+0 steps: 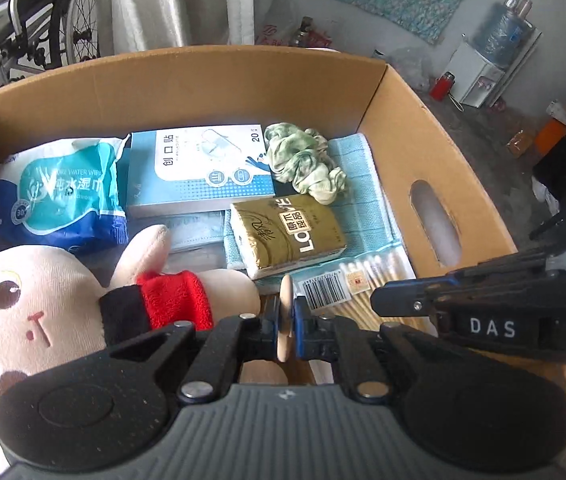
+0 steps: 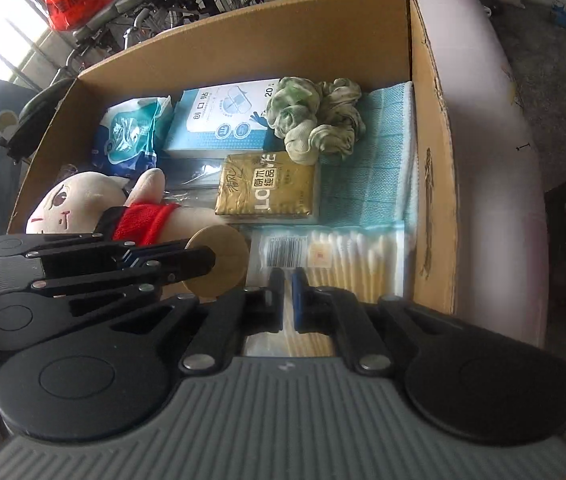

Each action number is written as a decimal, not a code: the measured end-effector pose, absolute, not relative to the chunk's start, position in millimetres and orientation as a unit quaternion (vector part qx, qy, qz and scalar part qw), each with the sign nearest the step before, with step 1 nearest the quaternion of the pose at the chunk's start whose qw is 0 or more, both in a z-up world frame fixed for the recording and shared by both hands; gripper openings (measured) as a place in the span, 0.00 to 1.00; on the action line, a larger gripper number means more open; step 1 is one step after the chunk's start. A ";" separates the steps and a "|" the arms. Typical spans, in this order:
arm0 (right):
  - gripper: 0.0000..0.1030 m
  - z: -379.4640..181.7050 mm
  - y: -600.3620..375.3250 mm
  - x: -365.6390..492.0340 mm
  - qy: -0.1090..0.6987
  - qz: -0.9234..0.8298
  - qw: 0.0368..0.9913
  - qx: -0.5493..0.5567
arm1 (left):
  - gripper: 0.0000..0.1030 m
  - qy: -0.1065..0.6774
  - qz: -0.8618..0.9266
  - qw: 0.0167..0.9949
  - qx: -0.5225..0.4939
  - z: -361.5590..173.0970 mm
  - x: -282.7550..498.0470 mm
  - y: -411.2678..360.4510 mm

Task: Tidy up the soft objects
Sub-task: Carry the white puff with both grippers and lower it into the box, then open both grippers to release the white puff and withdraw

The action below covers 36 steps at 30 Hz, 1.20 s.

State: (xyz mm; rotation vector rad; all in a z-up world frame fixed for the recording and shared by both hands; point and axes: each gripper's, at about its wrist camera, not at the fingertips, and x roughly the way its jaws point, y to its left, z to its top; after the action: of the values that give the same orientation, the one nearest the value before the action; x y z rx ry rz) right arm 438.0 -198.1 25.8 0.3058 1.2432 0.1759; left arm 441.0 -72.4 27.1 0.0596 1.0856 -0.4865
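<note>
Left gripper [image 1: 287,322] pinched a wooden disc [image 1: 285,316] edge-on over the box [image 1: 211,80], ready to drop; right gripper [image 2: 287,300] hovered pressed together, empty.

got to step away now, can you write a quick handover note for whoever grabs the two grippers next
Left gripper: shut on a thin round wooden disc, held above the near end of the cardboard box.
Right gripper: shut, nothing in it, over the cotton swab pack.
In the box: plush doll at near left, wet wipes, bandage box, gold tissue pack, green scrunchie on the blue towel, swabs at near right.
Done: the soft things already lie in the box.
Left: probably only to place the disc; where it belongs is not clear.
</note>
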 end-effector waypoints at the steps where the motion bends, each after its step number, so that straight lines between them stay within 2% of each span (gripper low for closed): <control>1: 0.06 24.0 -196.3 441.1 0.584 0.081 0.796 0.140 | 0.20 0.514 -0.232 0.825 0.035 23.0 444.5 -73.8; 2: 0.07 23.1 -192.2 442.5 0.587 0.083 0.794 0.136 | 0.27 0.522 -0.234 0.820 0.027 18.2 449.2 -72.9; 3: 0.07 23.1 -187.2 442.9 0.589 0.085 0.794 0.127 | 0.28 0.534 -0.231 0.813 0.020 14.4 452.7 -71.9; 4: 0.08 21.9 -184.7 443.2 0.589 0.085 0.795 0.119 | 0.25 0.540 -0.223 0.812 0.011 12.3 454.4 -68.4; 6: 0.09 23.4 -182.4 439.2 0.586 0.083 0.800 0.103 | 0.08 0.544 -0.217 0.810 0.005 10.8 455.0 -65.2; 7: 0.09 22.2 -182.7 438.4 0.584 0.084 0.800 0.103 | 0.05 0.546 -0.224 0.807 0.001 10.2 455.2 -63.5; 12: 0.09 32.0 -192.1 430.5 0.572 0.093 0.805 0.130 | 0.04 0.550 -0.240 0.800 -0.024 15.1 458.6 -64.6; 21: 0.09 45.4 -201.9 423.1 0.557 0.094 0.814 0.133 | 0.05 0.549 -0.265 0.773 -0.174 13.3 465.6 -42.2; 23: 0.09 44.9 -198.5 422.8 0.558 0.093 0.816 0.119 | 0.07 0.572 -0.248 0.766 -0.155 4.9 468.5 -48.1; 24: 0.09 43.4 -196.5 422.6 0.559 0.094 0.816 0.113 | 0.11 0.584 -0.222 0.773 -0.112 1.9 468.2 -54.2; 26: 0.09 41.0 -195.5 422.5 0.559 0.096 0.815 0.116 | 0.42 0.579 -0.208 0.788 -0.042 1.7 463.8 -64.3; 27: 0.10 39.7 -194.7 422.6 0.560 0.096 0.815 0.117 | 0.43 0.571 -0.215 0.792 -0.030 5.4 461.5 -67.1; 30: 0.10 37.1 -192.4 422.3 0.562 0.094 0.813 0.120 | 0.35 0.547 -0.209 0.810 0.029 17.5 452.0 -77.2; 32: 0.11 37.4 -192.0 421.4 0.559 0.093 0.815 0.123 | 0.06 0.526 -0.195 0.825 0.067 25.2 443.7 -83.8; 34: 0.11 37.7 -192.7 419.9 0.558 0.091 0.815 0.127 | 0.05 0.508 -0.216 0.831 0.073 29.3 441.0 -87.3; 36: 0.11 40.5 -192.9 416.7 0.558 0.090 0.815 0.127 | 0.05 0.528 -0.225 0.818 0.039 27.8 446.6 -85.2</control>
State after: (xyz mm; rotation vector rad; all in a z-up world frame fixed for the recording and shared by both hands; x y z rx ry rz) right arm 416.7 -192.9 40.5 0.2705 1.1906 0.1919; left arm 446.6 -85.2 27.8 0.0835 1.1257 -0.4800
